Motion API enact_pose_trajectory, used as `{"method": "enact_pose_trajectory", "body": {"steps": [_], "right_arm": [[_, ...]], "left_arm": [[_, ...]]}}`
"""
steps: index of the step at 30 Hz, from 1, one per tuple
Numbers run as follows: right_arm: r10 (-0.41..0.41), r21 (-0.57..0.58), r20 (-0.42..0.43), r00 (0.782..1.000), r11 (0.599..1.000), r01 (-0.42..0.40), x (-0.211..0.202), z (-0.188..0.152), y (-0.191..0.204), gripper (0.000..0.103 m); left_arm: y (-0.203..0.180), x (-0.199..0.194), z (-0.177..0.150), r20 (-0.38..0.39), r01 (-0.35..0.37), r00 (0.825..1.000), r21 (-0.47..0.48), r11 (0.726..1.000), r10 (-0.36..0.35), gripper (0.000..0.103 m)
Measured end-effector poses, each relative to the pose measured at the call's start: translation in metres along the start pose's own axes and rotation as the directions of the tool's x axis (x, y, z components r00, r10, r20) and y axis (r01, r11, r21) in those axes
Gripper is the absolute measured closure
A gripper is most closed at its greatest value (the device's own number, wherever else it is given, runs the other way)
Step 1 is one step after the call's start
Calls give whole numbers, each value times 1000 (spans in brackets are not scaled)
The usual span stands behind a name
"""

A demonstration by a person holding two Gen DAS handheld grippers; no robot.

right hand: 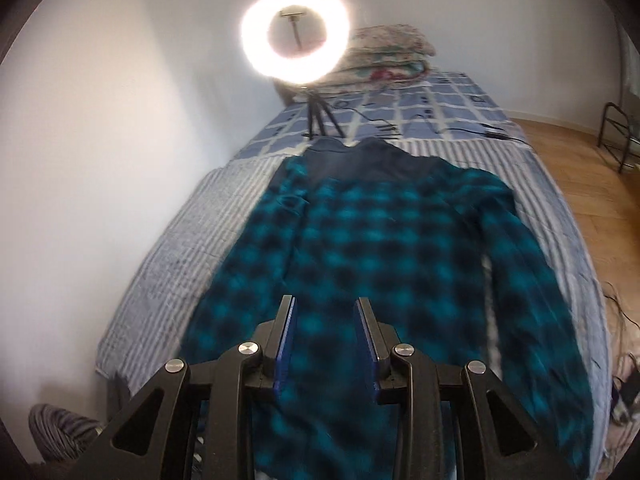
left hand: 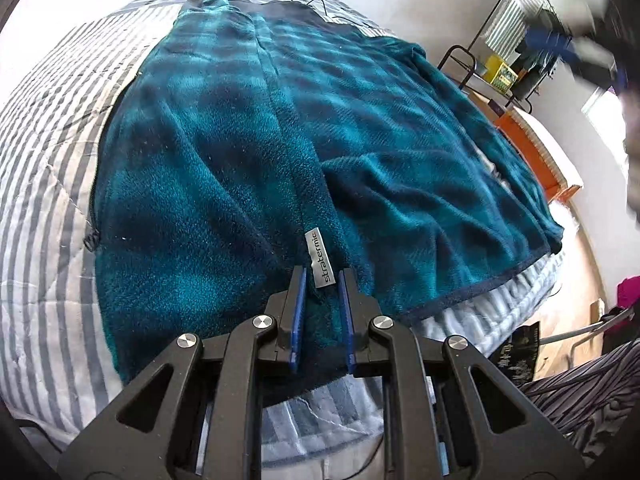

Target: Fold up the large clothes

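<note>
Honestly, barely started: the teal plaid fleece jacket [right hand: 384, 256] lies mostly flat on the bed [right hand: 460, 104] below the ring light [right hand: 295, 34], left tool [left hand: 322, 280] pinching its hem by the label [left hand: 319, 259], right tool [right hand: 326, 312] open and empty above it, main folds still to do.

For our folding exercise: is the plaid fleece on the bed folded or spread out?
Mostly spread: the fleece lies flat along the bed, collar far, sleeve along its right edge; its left side seems folded in.
</note>
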State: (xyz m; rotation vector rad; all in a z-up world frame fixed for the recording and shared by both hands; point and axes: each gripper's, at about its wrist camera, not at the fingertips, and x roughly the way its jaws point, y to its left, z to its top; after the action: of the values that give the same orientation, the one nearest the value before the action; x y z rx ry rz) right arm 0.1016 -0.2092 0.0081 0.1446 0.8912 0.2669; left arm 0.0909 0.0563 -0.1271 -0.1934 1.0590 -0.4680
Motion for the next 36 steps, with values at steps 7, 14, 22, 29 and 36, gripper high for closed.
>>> {"method": "enact_pose_trajectory", "body": {"steps": [7,14,22,29,36], "right_arm": [[-86,118,29,996,990,82,-56,-54,-67,51],[-190,255,33,981,951,176,-93,-93,-145,43],[-223,507,-47,974,835,215,-102,-155,-247,43],[-198,600,-107,974,768,222,-91,-192,-291,44],[-177,608,-160,971,757,239,-72,-209,-301,45]], "left_arm": [[-25,-63,20,122,28,992,26,999,-31,49],[-58,-108,62,182,95,977,99,991,-112,42],[-58,-96,83,179,110,976,91,990,-124,41],[-56,-65,79,124,145,981,34,989,-149,41],[-73,-55,78,114,139,983,77,987,-147,41]]}}
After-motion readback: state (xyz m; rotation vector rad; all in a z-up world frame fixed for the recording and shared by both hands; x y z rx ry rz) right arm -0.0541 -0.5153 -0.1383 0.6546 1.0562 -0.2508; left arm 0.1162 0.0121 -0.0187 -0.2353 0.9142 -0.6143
